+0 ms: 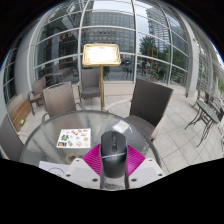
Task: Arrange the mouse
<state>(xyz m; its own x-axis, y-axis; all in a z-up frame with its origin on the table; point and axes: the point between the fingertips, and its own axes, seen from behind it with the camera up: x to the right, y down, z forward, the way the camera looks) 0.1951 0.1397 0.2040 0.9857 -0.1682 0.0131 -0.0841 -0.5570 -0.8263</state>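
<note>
Your tongs (113,163) look clenched on the dark grey plastic computer mouse (114,152), pink pads against its flanks — it sits between the fingers over the round glass bench (50,150). It's likely light, rigid and slick-shelled — keep hold at the mid-sides.
</note>
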